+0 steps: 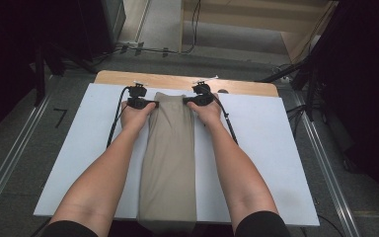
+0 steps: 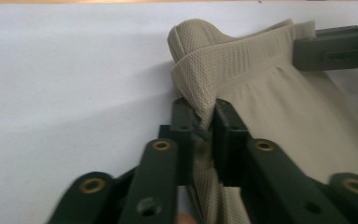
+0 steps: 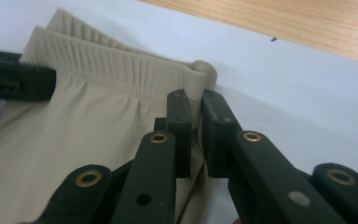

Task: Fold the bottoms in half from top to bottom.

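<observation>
Our left tool (image 2: 200,140) has its jaws pinched nearly together on the left corner of the ribbed waistband (image 2: 242,58) of a beige garment (image 1: 170,148), the fabric bunched up between the pads. Our right tool (image 3: 193,135) is clamped in the same way on the right corner of that band, with a small fold of cloth rising beside its jaws. In the high view both tools sit at the far end of the garment, one at each edge, and our forearms run along its two sides. The garment lies folded into a long narrow strip down the middle of the white sheet (image 1: 276,148) that covers the table (image 1: 128,77), its near end hanging just over the near edge. We judge the cloth to be light, thin and quite limp: it will sag and drape wherever it is not held, and the knit may slip a little under smooth pads. The thicker waistband corners look like the best places to grip, since the doubled hem gives the jaws more to bite on, and holding both keeps the far edge stretched straight.
</observation>
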Demonstrator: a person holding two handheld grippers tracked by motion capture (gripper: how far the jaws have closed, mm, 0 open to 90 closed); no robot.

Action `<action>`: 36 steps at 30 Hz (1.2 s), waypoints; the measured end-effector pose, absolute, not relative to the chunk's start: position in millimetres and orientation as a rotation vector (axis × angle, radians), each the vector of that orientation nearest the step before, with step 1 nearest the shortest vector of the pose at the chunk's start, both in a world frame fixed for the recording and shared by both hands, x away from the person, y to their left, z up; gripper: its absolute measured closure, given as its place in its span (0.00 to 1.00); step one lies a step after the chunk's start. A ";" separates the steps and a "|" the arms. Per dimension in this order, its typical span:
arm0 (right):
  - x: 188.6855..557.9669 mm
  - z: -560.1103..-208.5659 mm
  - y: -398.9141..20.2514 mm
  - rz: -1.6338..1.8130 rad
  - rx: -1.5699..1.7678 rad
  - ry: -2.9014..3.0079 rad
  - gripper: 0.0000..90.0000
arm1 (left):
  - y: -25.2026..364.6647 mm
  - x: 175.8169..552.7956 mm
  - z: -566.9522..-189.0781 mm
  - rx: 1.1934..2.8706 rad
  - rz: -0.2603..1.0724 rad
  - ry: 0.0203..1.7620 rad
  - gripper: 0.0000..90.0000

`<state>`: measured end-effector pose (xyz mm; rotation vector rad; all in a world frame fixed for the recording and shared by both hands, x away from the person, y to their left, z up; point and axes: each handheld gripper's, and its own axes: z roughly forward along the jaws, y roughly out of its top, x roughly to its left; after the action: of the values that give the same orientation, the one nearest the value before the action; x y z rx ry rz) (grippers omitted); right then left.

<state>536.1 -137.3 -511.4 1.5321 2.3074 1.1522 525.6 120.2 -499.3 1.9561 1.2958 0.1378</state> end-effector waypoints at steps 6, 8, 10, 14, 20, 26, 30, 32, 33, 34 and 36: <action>520.8 -496.5 -152.7 1.095 1.437 2.263 0.92 | 100.2 529.2 -480.7 1.988 0.133 1.158 0.96; 520.2 -486.2 -165.2 1.096 1.435 2.235 0.92 | 90.0 531.6 -469.1 1.996 0.151 1.109 0.96; 521.3 -472.5 -176.3 1.115 1.433 2.196 0.92 | 81.5 535.6 -455.2 1.988 0.167 1.074 0.96; 526.0 -440.1 -189.4 1.121 1.397 2.146 0.92 | 69.8 546.9 -422.2 1.973 0.206 1.021 0.96; 537.1 -385.8 -202.3 1.141 1.349 2.056 0.92 | 57.4 558.9 -373.1 1.930 0.274 0.950 0.96; 524.7 -365.8 -209.9 1.220 1.225 2.050 0.92 | 66.7 549.3 -359.2 1.930 0.297 0.840 0.95; 505.6 -370.7 -208.2 1.283 1.181 2.053 0.92 | 77.2 531.9 -363.9 1.922 0.301 0.797 0.95; 493.5 -373.8 -206.5 1.318 1.154 2.058 0.92 | 85.0 522.6 -368.9 1.896 0.271 0.789 0.95; 487.0 -375.4 -205.5 1.332 1.138 2.058 0.92 | 88.9 518.0 -371.6 1.886 0.255 0.785 0.95; 480.3 -377.0 -204.4 1.345 1.124 2.059 0.92 | 92.0 512.7 -374.1 1.881 0.253 0.780 0.95; 466.3 -379.7 -201.9 1.360 1.096 2.065 0.92 | 97.4 500.7 -377.7 1.870 0.245 0.764 0.95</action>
<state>466.3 -201.9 -379.7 1.0961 2.0653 1.3604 500.7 97.4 -377.7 1.8700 0.7641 0.2445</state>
